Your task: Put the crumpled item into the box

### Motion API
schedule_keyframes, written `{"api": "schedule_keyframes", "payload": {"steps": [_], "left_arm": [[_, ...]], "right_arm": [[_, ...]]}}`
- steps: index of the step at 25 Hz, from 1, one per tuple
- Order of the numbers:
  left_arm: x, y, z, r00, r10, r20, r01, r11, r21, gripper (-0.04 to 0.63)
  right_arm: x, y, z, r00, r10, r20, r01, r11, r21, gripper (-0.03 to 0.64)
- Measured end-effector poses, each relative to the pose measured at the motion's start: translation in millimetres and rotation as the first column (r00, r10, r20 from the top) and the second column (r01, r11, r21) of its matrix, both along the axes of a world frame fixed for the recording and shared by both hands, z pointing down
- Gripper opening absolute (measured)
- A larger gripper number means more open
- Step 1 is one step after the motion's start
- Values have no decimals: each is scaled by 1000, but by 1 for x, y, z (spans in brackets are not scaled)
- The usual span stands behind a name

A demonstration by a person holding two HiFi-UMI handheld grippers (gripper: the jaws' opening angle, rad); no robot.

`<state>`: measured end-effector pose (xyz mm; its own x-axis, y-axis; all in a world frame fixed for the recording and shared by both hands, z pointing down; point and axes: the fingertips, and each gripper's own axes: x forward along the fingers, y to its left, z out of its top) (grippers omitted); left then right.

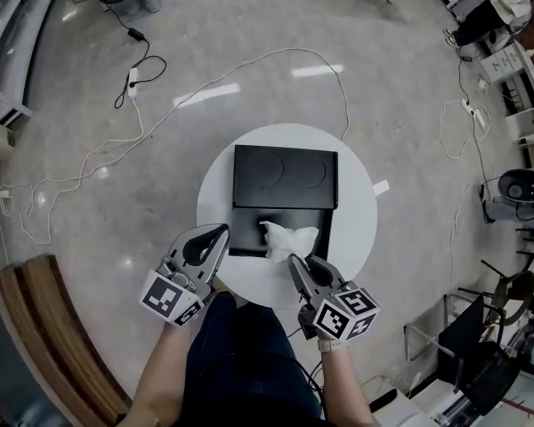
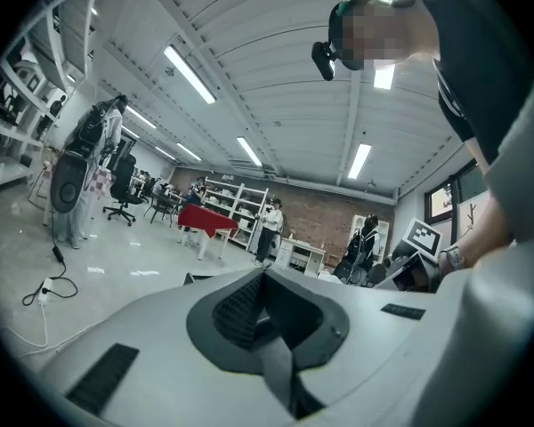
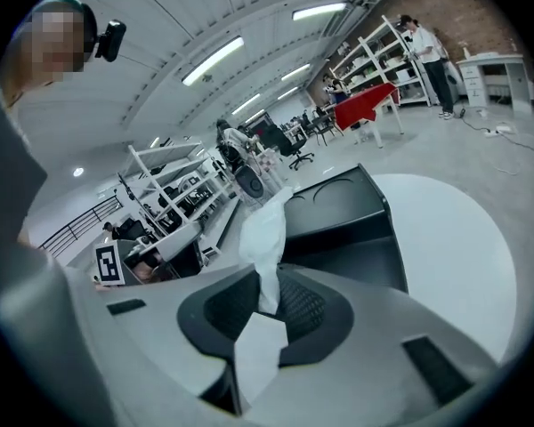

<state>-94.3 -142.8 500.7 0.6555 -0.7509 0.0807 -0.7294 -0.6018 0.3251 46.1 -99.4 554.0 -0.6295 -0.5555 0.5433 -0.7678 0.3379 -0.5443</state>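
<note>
While clamped in right gripper (image 1: 295,261), crumpled item (image 1: 289,238) hangs over box (image 1: 285,178).

A round white table (image 1: 356,212) stands mid-frame on a glossy grey floor (image 1: 205,52). One open black box (image 1: 285,178) lies on it, centred. White cables (image 1: 346,105) trail over the floor above and left.

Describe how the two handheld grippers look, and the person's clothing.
Both the left gripper and right gripper have light grey bodies with black-padded, tapering jaws. Each carries a white cube printed with black square markers. The person wears dark trousers.
</note>
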Motion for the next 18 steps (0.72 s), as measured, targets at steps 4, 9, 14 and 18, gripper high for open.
{"api": "schedule_keyframes", "payload": {"steps": [4,9,14,18], "left_arm": [[-4,1,10,999,-54,-2,54,998,-21,-3],[-6,3,28,996,-91,-5,91,995,-42,-3],[-9,3,39,994,-108,2,107,993,-51,-3],[-8,5,43,995,-93,35,94,995,-43,-3]], "right_arm": [[3,-10,15,999,-37,-23,36,998,-60,60],[5,-18,32,991,-92,-93,80,989,-120,60],[5,-20,47,955,-189,-228,158,976,-146,60],[6,-22,57,898,-292,-329,247,954,-172,60]]}}
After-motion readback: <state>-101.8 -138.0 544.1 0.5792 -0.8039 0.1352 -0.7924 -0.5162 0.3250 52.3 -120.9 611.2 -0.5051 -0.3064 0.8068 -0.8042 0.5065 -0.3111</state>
